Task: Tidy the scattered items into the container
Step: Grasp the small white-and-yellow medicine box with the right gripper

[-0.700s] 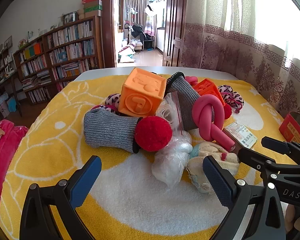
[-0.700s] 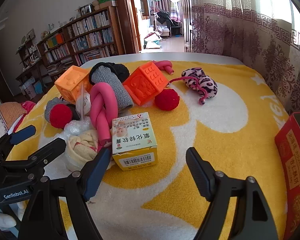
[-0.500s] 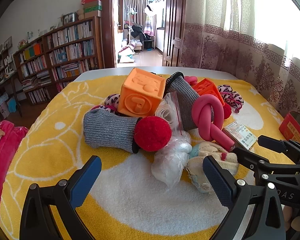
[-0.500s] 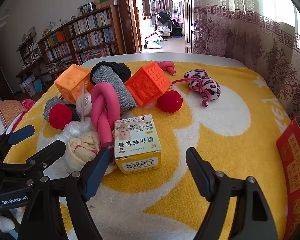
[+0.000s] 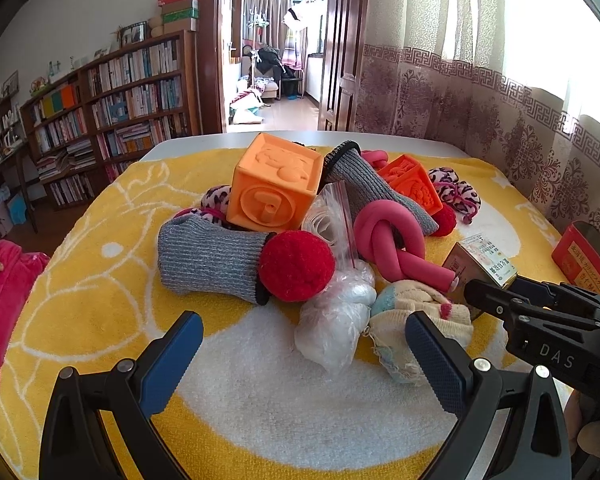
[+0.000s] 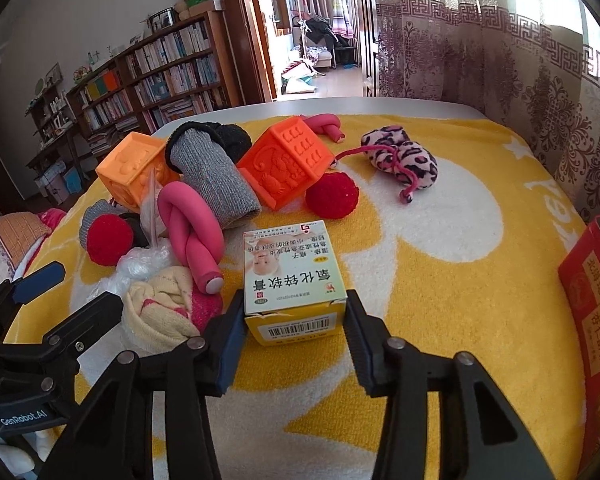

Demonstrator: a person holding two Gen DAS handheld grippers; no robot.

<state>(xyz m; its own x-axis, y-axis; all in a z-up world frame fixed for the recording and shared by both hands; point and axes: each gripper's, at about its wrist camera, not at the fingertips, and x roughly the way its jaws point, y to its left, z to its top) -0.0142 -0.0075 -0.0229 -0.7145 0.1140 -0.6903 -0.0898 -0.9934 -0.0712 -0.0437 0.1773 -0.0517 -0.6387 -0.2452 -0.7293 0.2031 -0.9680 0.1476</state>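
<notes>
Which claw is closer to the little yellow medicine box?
Right. The right claw has a finger on each side of the medicine box; the left claw hangs open over bare towel beside the pile, well away from it.

Bare towel (image 6: 440, 240) lies open toward the red box (image 6: 592, 312); toy pile (image 5: 300, 240) crowds the other side

Both cameras are looking steeply down along their fingers, close over the yellow towel (image 5: 100, 300) — the left one facing the toy pile (image 5: 300, 232), the right one nearer the box (image 6: 294, 276) — both sharing pile, box and bookshelves (image 6: 160, 80).
</notes>
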